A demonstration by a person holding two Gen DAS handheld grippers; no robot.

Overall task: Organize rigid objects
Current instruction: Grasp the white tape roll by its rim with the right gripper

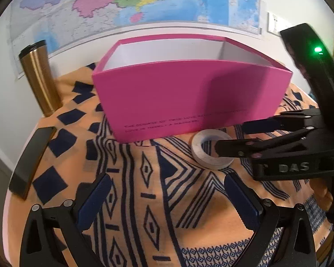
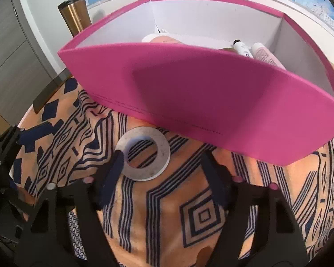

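Note:
A grey-white tape ring lies flat on the patterned cloth just in front of the open pink box. It also shows in the right wrist view, with the pink box behind it. My right gripper is open, low over the cloth, its left finger touching the ring's near-left edge. In the left wrist view the right gripper reaches in from the right, one finger over the ring. My left gripper is open and empty, back from the ring. The box holds several bottles.
A gold travel mug stands at the back left by the wall. A dark flat slab lies at the table's left edge. A wall map hangs behind the table. The orange-and-navy cloth covers the table.

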